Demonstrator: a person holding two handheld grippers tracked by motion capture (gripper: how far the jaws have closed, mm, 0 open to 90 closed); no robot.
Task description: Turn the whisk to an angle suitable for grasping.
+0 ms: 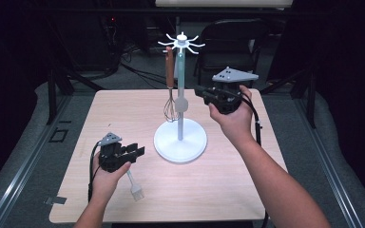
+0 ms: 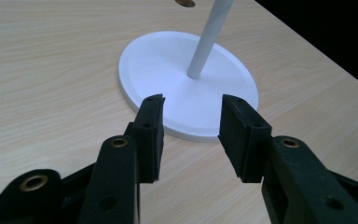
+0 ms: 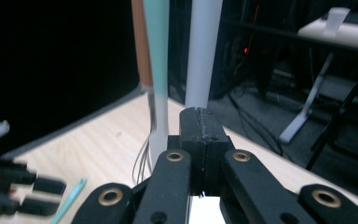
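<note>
A white utensil stand (image 1: 180, 138) with a round base and a ring of hooks on top stands mid-table. A whisk (image 1: 170, 80) with a brown handle hangs from a hook, and a teal-handled utensil (image 1: 181, 90) hangs beside the pole. My right gripper (image 1: 200, 91) is raised just right of the pole, level with the hanging utensils. Its jaws are shut on nothing, and in the right gripper view (image 3: 200, 122) they point at the teal handle (image 3: 161, 51) and pole (image 3: 203, 51). My left gripper (image 1: 138, 151) rests low left of the base, open and empty, facing the base (image 2: 186, 74).
A small brush-like utensil (image 1: 134, 186) lies on the wooden table (image 1: 228, 190) just right of my left hand. Dark chairs and cables stand behind the table's far edge. Bare tabletop lies in front of and to the right of the stand.
</note>
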